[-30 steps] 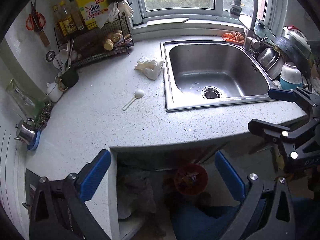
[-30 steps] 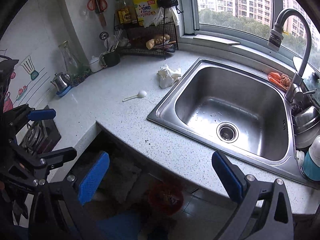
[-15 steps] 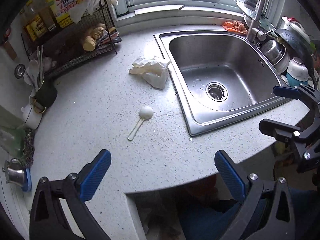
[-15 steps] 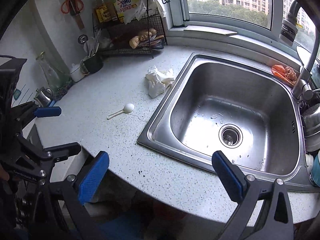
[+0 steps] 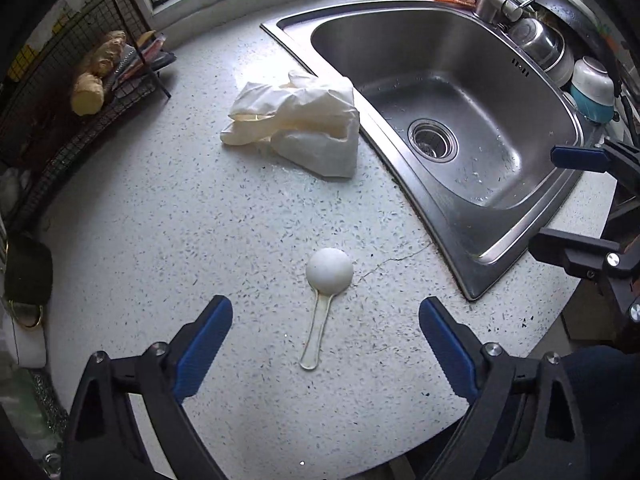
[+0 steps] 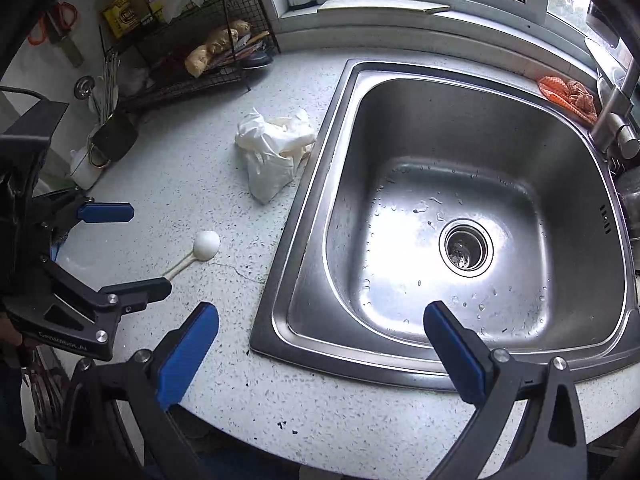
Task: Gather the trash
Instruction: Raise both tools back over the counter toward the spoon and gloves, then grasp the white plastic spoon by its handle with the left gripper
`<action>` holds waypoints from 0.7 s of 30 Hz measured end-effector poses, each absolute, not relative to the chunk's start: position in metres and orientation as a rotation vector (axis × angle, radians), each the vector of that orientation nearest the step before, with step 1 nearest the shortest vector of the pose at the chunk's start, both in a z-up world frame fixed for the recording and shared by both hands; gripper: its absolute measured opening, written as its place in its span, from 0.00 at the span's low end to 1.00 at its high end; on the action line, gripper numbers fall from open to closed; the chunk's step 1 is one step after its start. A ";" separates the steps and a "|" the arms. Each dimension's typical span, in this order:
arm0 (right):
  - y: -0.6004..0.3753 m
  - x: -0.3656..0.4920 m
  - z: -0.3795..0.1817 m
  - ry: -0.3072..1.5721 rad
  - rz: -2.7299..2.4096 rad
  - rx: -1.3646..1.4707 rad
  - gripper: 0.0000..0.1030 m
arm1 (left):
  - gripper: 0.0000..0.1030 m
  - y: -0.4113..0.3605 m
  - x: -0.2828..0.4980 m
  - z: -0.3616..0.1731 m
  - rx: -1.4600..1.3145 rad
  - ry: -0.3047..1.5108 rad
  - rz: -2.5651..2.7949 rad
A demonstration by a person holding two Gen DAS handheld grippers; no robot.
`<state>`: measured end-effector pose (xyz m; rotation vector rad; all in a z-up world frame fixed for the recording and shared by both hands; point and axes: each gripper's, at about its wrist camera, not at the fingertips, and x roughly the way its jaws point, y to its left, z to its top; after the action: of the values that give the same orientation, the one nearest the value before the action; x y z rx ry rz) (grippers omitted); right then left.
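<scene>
A white plastic spoon lies on the speckled counter, bowl away from me, handle between my fingers' line. My left gripper is open and empty, hovering just above the spoon's handle. A crumpled white plastic bag lies farther on, next to the sink's left rim. My right gripper is open and empty above the sink's front rim. In the right wrist view the spoon and the bag lie to the left, and the left gripper stands over the spoon.
A steel sink fills the right side, with an orange cloth by the faucet. A black wire rack holding ginger stands at the back left. Bowls and pots sit to the right of the sink. The right gripper also shows in the left wrist view.
Both grippers have moved forward and down over the counter. The spoon and bag now lie much closer to the left gripper. Both grippers stay open.
</scene>
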<state>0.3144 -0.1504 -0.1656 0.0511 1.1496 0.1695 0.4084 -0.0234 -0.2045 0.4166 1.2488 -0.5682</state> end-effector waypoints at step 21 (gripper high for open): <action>-0.162 0.345 -0.172 1.193 0.041 0.105 0.99 | 0.21 -0.034 0.431 -0.239 0.480 1.325 -0.676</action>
<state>0.3450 -0.1619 -0.1716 0.1047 1.1926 0.0407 0.4311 -0.0342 -0.2395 0.4800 1.3249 -0.6758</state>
